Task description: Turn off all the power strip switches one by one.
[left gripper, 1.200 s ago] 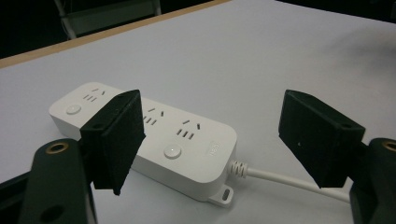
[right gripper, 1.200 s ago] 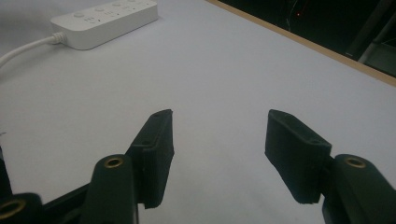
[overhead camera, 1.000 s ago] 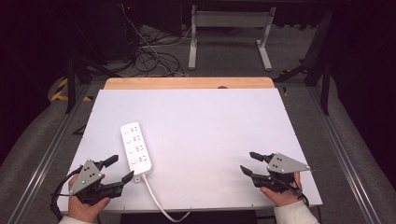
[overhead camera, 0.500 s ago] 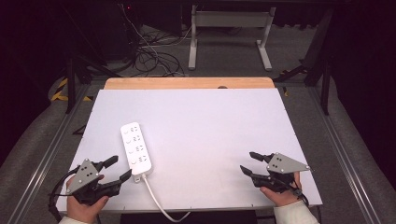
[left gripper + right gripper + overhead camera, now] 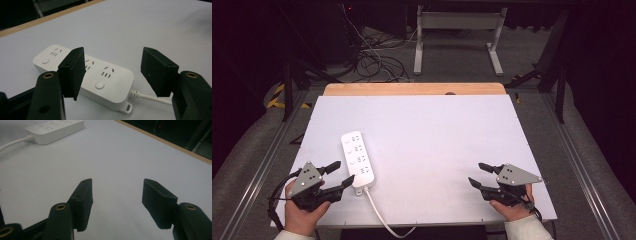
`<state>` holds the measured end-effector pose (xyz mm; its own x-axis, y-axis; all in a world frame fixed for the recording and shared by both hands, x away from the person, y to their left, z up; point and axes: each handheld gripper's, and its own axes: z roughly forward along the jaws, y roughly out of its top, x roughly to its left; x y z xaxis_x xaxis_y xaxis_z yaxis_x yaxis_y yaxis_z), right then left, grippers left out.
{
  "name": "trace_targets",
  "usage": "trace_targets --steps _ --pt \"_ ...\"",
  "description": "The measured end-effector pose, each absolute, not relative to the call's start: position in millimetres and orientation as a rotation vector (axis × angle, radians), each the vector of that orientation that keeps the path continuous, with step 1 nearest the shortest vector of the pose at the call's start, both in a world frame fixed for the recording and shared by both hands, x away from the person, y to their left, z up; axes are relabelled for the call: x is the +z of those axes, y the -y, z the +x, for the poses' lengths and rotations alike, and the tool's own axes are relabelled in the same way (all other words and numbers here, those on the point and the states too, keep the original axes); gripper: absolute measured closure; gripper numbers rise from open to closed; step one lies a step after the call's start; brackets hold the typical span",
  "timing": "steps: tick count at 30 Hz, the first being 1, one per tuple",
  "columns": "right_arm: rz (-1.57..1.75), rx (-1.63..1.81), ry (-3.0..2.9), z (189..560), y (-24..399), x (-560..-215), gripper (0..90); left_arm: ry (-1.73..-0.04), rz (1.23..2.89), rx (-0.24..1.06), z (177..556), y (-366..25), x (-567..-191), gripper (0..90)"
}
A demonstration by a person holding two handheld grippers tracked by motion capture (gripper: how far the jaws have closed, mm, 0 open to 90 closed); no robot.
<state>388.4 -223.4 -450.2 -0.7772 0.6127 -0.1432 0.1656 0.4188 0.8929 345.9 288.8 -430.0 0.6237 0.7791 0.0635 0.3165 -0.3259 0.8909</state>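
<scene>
A white power strip [image 5: 358, 160] lies on the white table top [image 5: 437, 135] at the front left, and its white cable [image 5: 379, 215] runs off the near edge. My left gripper [image 5: 342, 172] sits just left of the strip's cable end, its jaws apart and pointing at it. They have just been closing a little, with nothing pressed between them. In the left gripper view the strip [image 5: 90, 75] lies just beyond my left gripper [image 5: 113, 65]. My right gripper [image 5: 475, 173] rests open at the front right over bare table, with nothing between the jaws of the right gripper [image 5: 117, 186].
A wooden strip [image 5: 412, 89] borders the table's far edge. Beyond it stand a metal frame [image 5: 457, 30] and loose cables [image 5: 372, 60] on the floor. In the right gripper view the power strip [image 5: 55, 128] lies far off at the upper left.
My left gripper's jaws have narrowed slightly and it has edged a little toward the power strip. The right gripper has stayed where it was.
</scene>
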Motion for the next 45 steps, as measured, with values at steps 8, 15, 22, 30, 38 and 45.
trace_targets --steps 8,15,22,30,38,45 --pt "0.664 1.331 -2.230 388.8 223.0 -450.9 42.5 -0.868 1.914 0.611 357.6 -283.6 -425.0 36.9" --pt "0.666 1.331 -2.227 388.9 223.4 -451.0 41.8 -0.870 1.921 0.602 368.2 -279.5 -423.0 36.8" --pt "0.662 1.328 -2.228 389.0 223.5 -451.1 41.7 -0.875 1.931 0.596 377.5 -276.9 -422.7 36.6" --pt "0.666 1.330 -2.229 389.1 223.0 -451.4 41.7 -0.878 1.940 0.575 389.3 -270.3 -422.8 36.0" --pt "0.667 1.331 -2.227 389.1 223.7 -451.5 41.7 -0.875 1.957 0.570 399.7 -264.1 -422.7 35.9" --pt "0.666 1.329 -2.230 389.2 223.3 -451.7 41.6 -0.871 1.996 0.546 401.2 -263.7 -422.7 45.9"
